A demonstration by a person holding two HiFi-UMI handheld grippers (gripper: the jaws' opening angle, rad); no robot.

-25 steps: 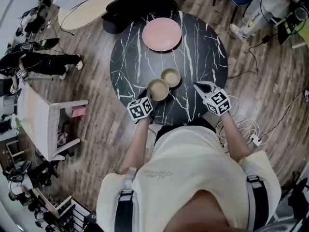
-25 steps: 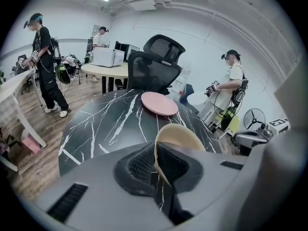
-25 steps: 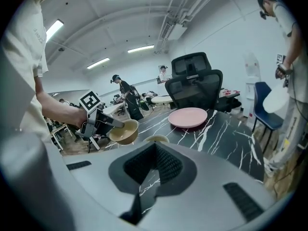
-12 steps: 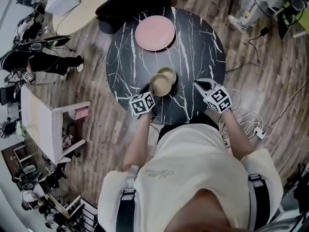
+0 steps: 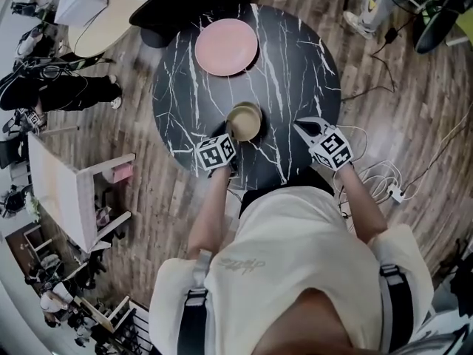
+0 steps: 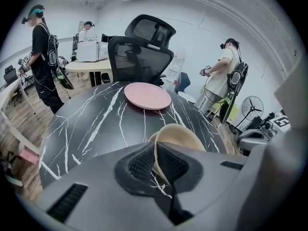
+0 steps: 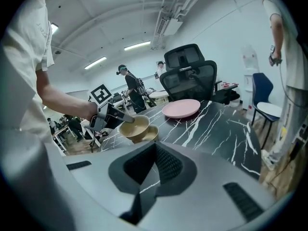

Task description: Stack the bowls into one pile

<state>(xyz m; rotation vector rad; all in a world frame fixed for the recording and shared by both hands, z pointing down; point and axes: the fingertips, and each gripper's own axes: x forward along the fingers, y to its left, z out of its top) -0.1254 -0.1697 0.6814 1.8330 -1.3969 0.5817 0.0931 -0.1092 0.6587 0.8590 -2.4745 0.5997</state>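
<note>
The left hand-held gripper [image 6: 156,165] is clamped on the near rim of 1 tan bowl [image 5: 244,121]. It holds that bowl tilted over a 2nd tan bowl [image 7: 152,134] mid-tabletop [image 5: 295,72], seemingly partly nested in it. The right hand-held gripper [image 7: 154,162] is closed on nothing near the front edge, and a pink plate [image 5: 227,47] lies beyond.

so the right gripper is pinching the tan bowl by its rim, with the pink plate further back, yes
No: the left gripper pinches the tan bowl by its rim, as the left gripper view shows; the right gripper is shut and empty. The pink plate is further back.
</note>
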